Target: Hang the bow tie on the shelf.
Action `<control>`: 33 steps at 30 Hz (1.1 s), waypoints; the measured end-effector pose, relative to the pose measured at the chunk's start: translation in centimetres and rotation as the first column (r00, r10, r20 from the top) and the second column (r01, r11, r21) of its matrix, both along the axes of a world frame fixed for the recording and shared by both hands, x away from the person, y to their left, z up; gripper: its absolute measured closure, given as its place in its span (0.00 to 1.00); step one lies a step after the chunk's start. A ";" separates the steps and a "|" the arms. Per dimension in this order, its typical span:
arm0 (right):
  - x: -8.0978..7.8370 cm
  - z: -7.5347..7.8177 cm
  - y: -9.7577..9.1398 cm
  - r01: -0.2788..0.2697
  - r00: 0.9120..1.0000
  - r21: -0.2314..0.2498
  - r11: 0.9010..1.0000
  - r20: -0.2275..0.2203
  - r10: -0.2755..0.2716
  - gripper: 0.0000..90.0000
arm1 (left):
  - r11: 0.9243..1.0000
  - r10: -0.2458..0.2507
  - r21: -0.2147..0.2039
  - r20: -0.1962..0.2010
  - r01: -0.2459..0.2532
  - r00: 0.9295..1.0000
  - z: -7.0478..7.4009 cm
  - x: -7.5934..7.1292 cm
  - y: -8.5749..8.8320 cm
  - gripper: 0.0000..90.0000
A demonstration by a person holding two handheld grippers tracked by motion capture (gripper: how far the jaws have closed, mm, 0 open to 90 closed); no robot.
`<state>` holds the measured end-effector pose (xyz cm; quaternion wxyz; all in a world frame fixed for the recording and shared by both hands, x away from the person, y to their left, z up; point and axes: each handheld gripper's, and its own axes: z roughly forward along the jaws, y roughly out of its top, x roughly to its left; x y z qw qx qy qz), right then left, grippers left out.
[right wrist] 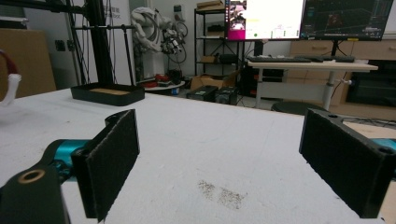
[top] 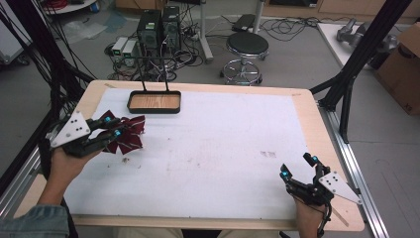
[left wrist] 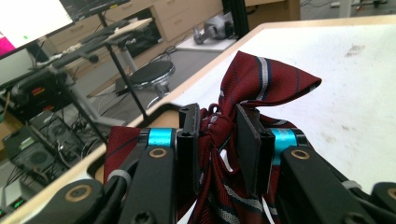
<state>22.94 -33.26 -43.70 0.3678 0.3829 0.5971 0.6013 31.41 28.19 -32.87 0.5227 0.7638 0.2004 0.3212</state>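
Dark red cloth with grey and navy stripes, a bow tie (top: 126,133), sits near the left edge of the tabletop (top: 208,148), and my left tongs (top: 112,127) are clamped on it. In the left gripper view the two black jaws press in on the knotted middle of the bow tie (left wrist: 243,88), one wing standing up between and past them, the other spreading under the left jaw. From above, my left hand (top: 62,166) comes in over the left edge and the grey three-cornered plate (top: 71,129) rides on top of the tongs; I cannot tell whether the cloth touches the white sheet or hangs just above it.

Just beyond the bow tie, toward the far edge, lies a black tray with a wooden floor (top: 154,102), flat on the white sheet and apart from the cloth. Behind it two thin black rods (top: 153,74) rise from the far edge.

The middle of the white sheet carries faint smudges (top: 268,154) toward the right.

Near the near right corner my right tongs (top: 298,166) rest low over the tabletop, held by my right hand (top: 309,218). Their jaws stand wide apart with nothing between them; in the right gripper view the rough black pads (right wrist: 114,163) frame bare sheet and a small speckled stain (right wrist: 222,193), with the tray (right wrist: 107,94) far off at the left.
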 end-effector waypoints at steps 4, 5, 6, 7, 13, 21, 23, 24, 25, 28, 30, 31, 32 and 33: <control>0.0 0.0 0.0 0.001 1.000 0.004 1.000 -0.007 -0.001 0.12 | 0.999 -0.018 -0.027 -0.003 0.018 1.000 1.1 2.0 -0.3 0.79; 0.0 0.0 0.0 0.001 1.000 0.003 1.000 -0.007 -0.001 0.12 | 0.999 -0.023 -0.031 -0.004 0.023 1.000 1.4 2.7 -0.4 0.79; 0.0 0.0 0.0 0.000 1.000 0.005 1.000 -0.011 0.000 0.12 | 0.999 -0.028 -0.028 0.001 0.028 1.000 1.6 3.2 -0.5 0.79; 0.0 0.0 0.0 0.000 1.000 0.005 1.000 -0.011 0.000 0.12 | 0.999 -0.030 -0.024 0.002 0.031 1.000 1.8 3.6 -0.5 0.79; 0.2 -0.2 -0.1 0.001 1.000 0.000 1.000 -0.012 -0.001 0.12 | 0.999 -0.033 -0.011 -0.006 0.033 0.999 2.8 6.9 -0.8 0.79; 0.2 -0.2 -0.1 0.003 1.000 -0.001 1.000 -0.013 -0.003 0.12 | 1.000 -0.001 -0.013 -0.011 0.001 1.000 4.0 11.1 0.2 0.79; 0.1 -0.2 -0.1 0.005 1.000 0.002 1.000 -0.015 -0.005 0.12 | 1.000 -0.002 -0.017 -0.011 0.002 1.000 4.1 11.8 0.5 0.78; 0.1 -0.2 -0.2 0.005 1.000 0.000 1.000 -0.015 -0.005 0.12 | 1.000 0.009 -0.013 -0.013 -0.010 1.000 4.3 12.4 0.7 0.79; 0.1 -0.2 -0.2 0.009 1.000 0.006 1.000 -0.017 -0.009 0.12 | 1.000 0.010 -0.013 -0.014 -0.010 1.000 4.3 12.9 0.9 0.79; 0.2 -0.2 -0.2 0.010 1.000 0.001 1.000 -0.018 -0.010 0.12 | 1.000 0.030 0.001 -0.032 -0.030 0.999 4.2 14.1 1.3 0.79; 0.2 -0.2 -0.2 0.011 1.000 0.002 1.000 -0.023 -0.011 0.12 | 0.999 0.042 0.009 -0.037 -0.041 0.998 4.2 14.9 1.6 0.79; 0.2 -0.2 -0.2 0.012 1.000 -0.003 1.000 -0.021 -0.012 0.12 | 0.999 0.050 0.016 -0.036 -0.050 0.998 4.2 15.2 1.8 0.79; 0.2 -0.2 -0.2 0.012 1.000 -0.003 1.000 -0.021 -0.012 0.12 | 0.998 0.055 0.016 -0.038 -0.055 0.998 4.2 15.4 1.9 0.79; 0.2 -0.2 -0.2 0.012 1.000 0.002 1.000 -0.021 -0.012 0.12 | 0.998 0.061 0.021 -0.039 -0.060 0.997 4.3 15.8 2.1 0.79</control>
